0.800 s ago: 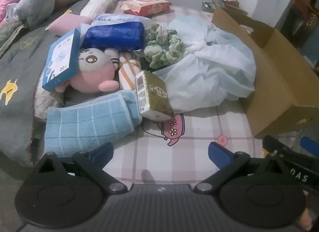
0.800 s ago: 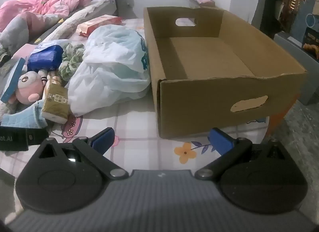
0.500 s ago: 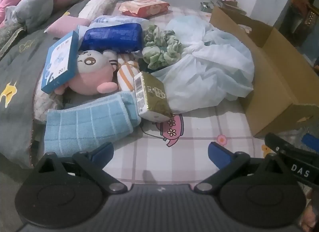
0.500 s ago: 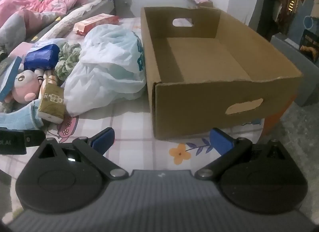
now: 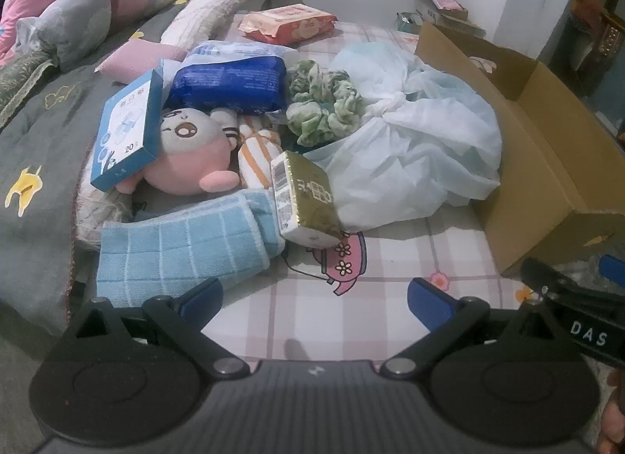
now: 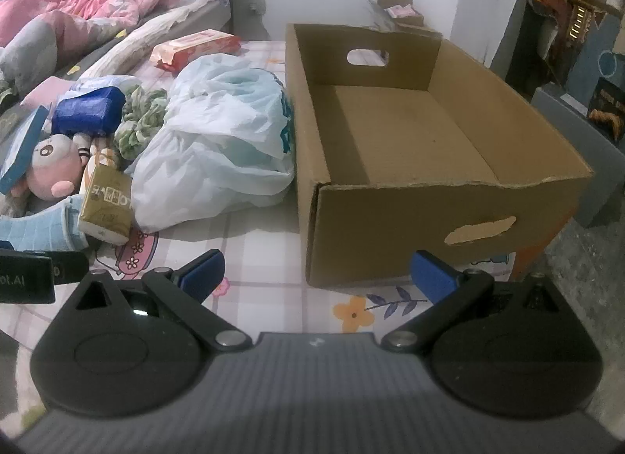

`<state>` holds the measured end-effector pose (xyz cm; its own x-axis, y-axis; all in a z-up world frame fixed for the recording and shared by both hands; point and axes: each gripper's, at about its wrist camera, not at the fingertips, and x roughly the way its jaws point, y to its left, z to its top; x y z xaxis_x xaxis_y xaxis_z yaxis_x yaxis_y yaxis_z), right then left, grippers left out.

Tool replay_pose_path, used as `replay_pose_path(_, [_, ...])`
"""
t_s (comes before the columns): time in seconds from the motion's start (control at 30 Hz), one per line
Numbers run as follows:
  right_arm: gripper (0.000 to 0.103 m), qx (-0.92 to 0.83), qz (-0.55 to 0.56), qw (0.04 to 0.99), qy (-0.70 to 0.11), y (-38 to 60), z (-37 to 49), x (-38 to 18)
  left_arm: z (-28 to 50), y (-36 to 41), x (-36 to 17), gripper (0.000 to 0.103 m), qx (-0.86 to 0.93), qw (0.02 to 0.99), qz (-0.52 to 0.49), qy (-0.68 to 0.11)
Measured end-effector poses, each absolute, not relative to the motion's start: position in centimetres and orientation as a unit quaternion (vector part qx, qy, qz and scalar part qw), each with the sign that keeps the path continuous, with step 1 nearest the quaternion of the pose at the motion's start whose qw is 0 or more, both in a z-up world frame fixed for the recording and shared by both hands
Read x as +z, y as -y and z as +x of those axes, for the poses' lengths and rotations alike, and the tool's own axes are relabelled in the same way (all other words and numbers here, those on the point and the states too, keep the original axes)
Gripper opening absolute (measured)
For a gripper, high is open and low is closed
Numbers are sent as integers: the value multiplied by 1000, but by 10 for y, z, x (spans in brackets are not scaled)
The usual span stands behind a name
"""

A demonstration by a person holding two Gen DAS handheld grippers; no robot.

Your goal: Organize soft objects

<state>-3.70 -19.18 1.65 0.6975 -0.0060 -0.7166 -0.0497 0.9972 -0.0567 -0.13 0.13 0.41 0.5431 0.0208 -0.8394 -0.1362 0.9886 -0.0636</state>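
A: What do we see of the soft things?

B: We see a heap on a checked bedsheet (image 5: 390,274): a folded light-blue towel (image 5: 183,251) with a white grid, a pink and grey plush toy (image 5: 187,153) lying on its side, a green scrunchie (image 5: 324,110), and a knotted pale plastic bag (image 5: 410,157). A gold tissue pack (image 5: 308,196) leans between the towel and the bag (its print is too small for us to read).

A: Any writing we can read?

B: We read "20" on a blue and white box (image 5: 125,129) resting on the plush, and "DAS" on the black gripper body at the left view's right edge.

A: Where does the heap lie relative to the jaws?

B: The left gripper (image 5: 312,294) has its jaws wide apart, holding nothing; the towel lies just beyond its left fingertip. The right gripper (image 6: 316,270) is likewise spread and empty, facing an empty cardboard box (image 6: 390,215), with the bag touching that box's left wall.
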Motion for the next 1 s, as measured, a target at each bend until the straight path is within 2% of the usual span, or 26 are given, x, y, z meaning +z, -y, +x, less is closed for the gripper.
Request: replay_pose_path(1.0, [102,16,-43,920,-389,184,-32,20,-2,-8,8,101,52,880,-63,-467])
